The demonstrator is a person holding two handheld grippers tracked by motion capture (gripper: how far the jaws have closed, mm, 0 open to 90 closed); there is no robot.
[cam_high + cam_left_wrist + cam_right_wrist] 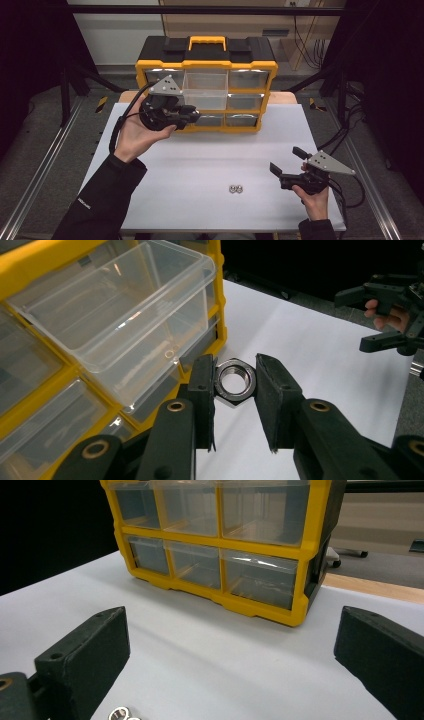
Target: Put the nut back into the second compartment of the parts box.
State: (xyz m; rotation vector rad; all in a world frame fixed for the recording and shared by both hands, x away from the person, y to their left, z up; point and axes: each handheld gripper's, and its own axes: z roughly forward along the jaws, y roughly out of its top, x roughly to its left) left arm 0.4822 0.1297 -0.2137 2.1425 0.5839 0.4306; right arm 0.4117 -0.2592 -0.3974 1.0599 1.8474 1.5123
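The left gripper point(235, 385) clamps a nut point(235, 382) beside the open drawer point(125, 315) (not yet over it), so the drop remains. Two nuts point(235, 188) wait on the table point(210, 150); the right gripper point(285, 165) gapes empty.

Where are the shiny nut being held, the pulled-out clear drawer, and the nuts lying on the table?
held nut point(234, 381), left gripper view, on its front rim.
open drawer point(205, 97), high view, on its clear front wall.
loose nuts point(235, 188), high view, where the pair meet.
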